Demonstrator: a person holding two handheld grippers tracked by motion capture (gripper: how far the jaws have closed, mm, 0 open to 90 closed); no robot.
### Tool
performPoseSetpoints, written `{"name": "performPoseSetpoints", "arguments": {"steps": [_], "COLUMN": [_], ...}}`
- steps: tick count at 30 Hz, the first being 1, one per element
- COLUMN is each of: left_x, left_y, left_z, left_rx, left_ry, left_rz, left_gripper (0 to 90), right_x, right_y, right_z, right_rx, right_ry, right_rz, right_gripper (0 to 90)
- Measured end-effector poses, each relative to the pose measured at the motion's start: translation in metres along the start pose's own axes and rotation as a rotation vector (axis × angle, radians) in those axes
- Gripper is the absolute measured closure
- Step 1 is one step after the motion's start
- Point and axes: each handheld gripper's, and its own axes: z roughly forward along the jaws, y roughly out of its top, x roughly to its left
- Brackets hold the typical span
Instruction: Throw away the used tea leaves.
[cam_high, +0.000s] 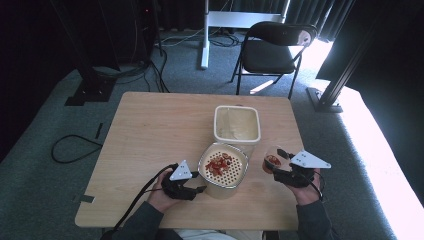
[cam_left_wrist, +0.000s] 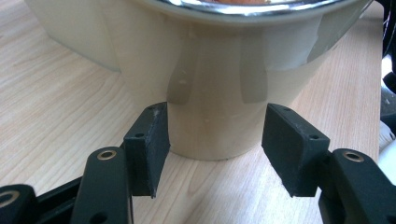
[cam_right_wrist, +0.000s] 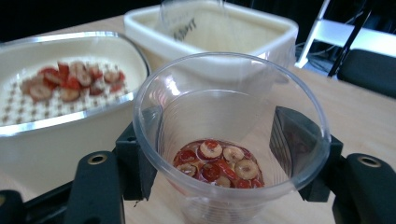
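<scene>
Closest to the person's edge of the table (cam_high: 150, 130), two hands work side by side. Clenched in the right gripper (cam_high: 281, 170) is a clear plastic cup (cam_right_wrist: 229, 135), thin-walled and round, held upright with its mouth up; red sliced fruit rings (cam_right_wrist: 217, 164) lie wet in its bottom. It hangs just right of the cream bowl (cam_left_wrist: 215, 93), which carries a perforated strainer insert (cam_high: 223, 165) with a shiny metal rim and a heap of the same red slices. I'd judge the next move turns on that gap: the strainer lies to the cup's left, so the right hand is the nearer one. Meanwhile the left gripper (cam_left_wrist: 212, 140) brackets the bowl's smooth base, jaws apart, pads close but seemingly not pressing. Behind, toward the far edge, sits a squarish cream tub (cam_high: 237, 123).
</scene>
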Motion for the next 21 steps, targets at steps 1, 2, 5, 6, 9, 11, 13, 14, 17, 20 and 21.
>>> {"name": "performPoseSetpoints", "arguments": {"steps": [1,2,5,6,9,11,13,14,17,20,21], "left_x": [0.0,0.0,0.0,0.0,0.0,0.0,0.0,0.0,0.001,0.002,0.004], "left_y": [0.0,0.0,0.0,0.0,0.001,0.001,0.0,0.0,0.0,0.0,0.0], "left_z": [0.0,-0.001,-0.002,-0.004,-0.008,-0.011,-0.014,-0.015,-0.019,-0.023,-0.025], "left_rx": [-0.001,-0.006,-0.009,-0.007,-0.009,-0.007,-0.002,-0.003,-0.002,-0.01,-0.013], "left_ry": [-0.002,-0.002,0.005,0.011,0.026,0.037,0.048,0.055,0.071,0.085,0.091], "left_rz": [-0.002,-0.002,0.0,0.002,0.005,0.01,0.014,0.015,0.021,0.016,0.018], "left_gripper": [42.2,42.2,42.2,42.0,40.8,40.1,39.3,39.0,38.5,38.6,38.6], "right_x": [0.0,-0.001,-0.002,-0.002,-0.002,-0.001,-0.001,-0.001,0.0,0.0,0.001], "right_y": [0.004,0.008,0.02,0.024,0.034,0.04,0.046,0.05,0.057,0.061,0.064], "right_z": [0.0,0.0,0.001,0.001,0.002,0.002,0.003,0.003,0.004,0.005,0.005], "right_rx": [-0.003,-0.009,-0.017,-0.017,-0.021,-0.024,-0.025,-0.026,-0.026,-0.028,-0.028], "right_ry": [0.001,0.001,0.008,0.009,0.01,0.01,0.011,0.01,0.008,0.004,0.002], "right_rz": [-0.004,-0.007,-0.009,-0.008,-0.017,-0.031,-0.035,-0.039,-0.046,-0.048,-0.048], "right_gripper": [35.0,35.0,34.9,34.9,35.0,34.9,34.9,34.9,34.8,34.9,34.9]}}
